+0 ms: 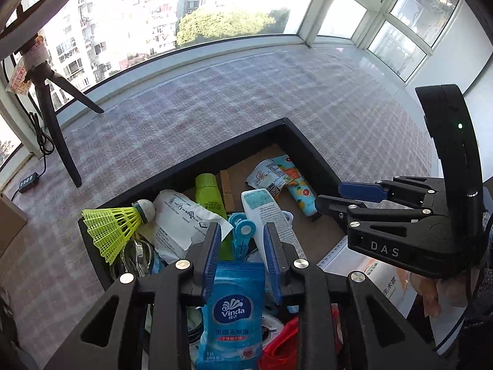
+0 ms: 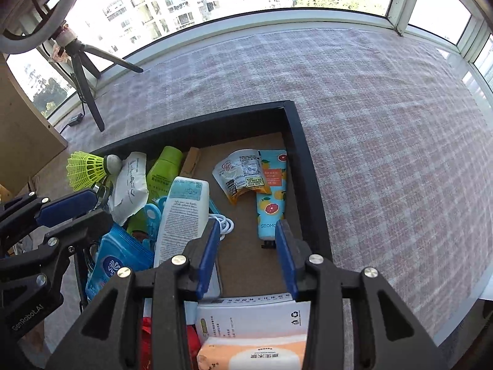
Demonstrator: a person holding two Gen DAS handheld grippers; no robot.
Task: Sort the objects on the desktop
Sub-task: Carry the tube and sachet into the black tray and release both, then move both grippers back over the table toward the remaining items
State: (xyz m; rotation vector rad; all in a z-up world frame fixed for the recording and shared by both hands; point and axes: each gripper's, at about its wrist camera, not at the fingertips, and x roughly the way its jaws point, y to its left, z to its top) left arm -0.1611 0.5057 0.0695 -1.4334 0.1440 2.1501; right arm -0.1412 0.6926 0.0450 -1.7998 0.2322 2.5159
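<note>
blue vinda wipes pack (image 1: 234, 305) sits pinched between my left gripper (image 1: 243, 246) pads; right gripper (image 2: 248, 246) jaws gape empty, so lift straight, slowly.

A tray (image 2: 297, 141) sits on the counter (image 2: 385, 123). In it, a shuttlecock (image 2: 86, 171) lies far left, a hand-cream tube (image 2: 271, 197) far right, and a lotion bottle (image 2: 181, 212) between them.

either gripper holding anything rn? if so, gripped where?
Left gripper holds the blue Vinda wipes packet, pads on the side edges of its top end. Right gripper is open, nothing between its pads, above the black box.
</note>
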